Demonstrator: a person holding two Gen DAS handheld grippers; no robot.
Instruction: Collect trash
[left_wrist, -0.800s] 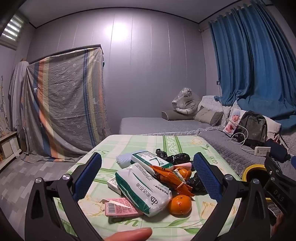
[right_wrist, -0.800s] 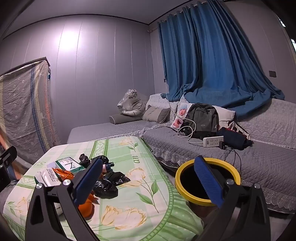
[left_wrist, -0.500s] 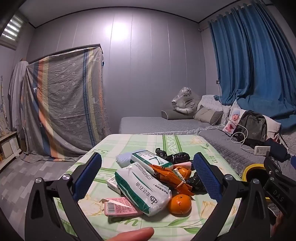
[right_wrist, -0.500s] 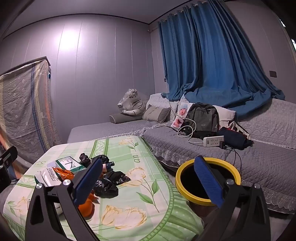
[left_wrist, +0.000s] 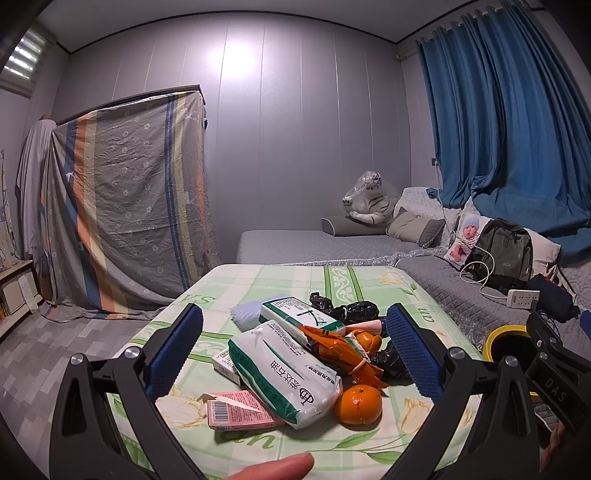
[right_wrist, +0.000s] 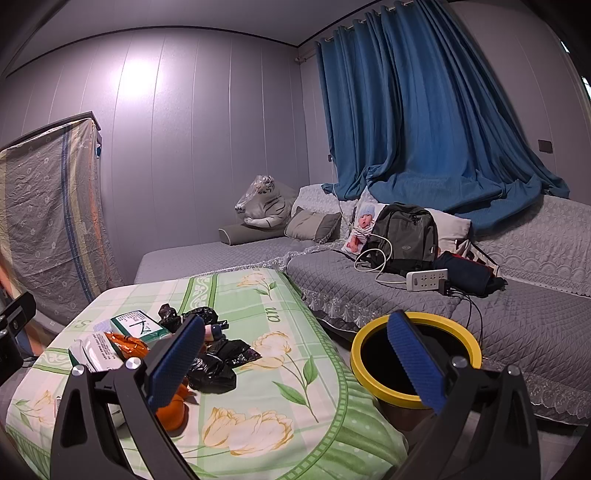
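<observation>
Change since earlier: nothing has moved; both grippers and the trash sit as they did a moment ago.
Left fingers: the left gripper (left_wrist: 293, 350) has its blue-padded fingers spread wide, holding nothing, level with the pile.
Right fingers: the right gripper (right_wrist: 295, 363) is spread just as wide and holds nothing; one finger is over the tabletop edge, the other over the bin.
Between the left fingers: a white tissue pack (left_wrist: 284, 373), an orange wrapper (left_wrist: 338, 349), a green-and-white box (left_wrist: 301, 319) and crumpled black bags (left_wrist: 354, 310), all heaped together.
Near edge of the pile: a whole orange (left_wrist: 358, 404) touching the tissue pack, and a pink box (left_wrist: 238, 410) just beside it.
Tabletop: a green floral cloth covers the tabletop (right_wrist: 280, 373); the trash lies on its left part in the right wrist view.
Bin: a yellow-rimmed bin (right_wrist: 469, 350) stands on the floor between tabletop and sofa (right_wrist: 517, 317).
Person: a fingertip (left_wrist: 280, 465) shows at the bottom edge.
</observation>
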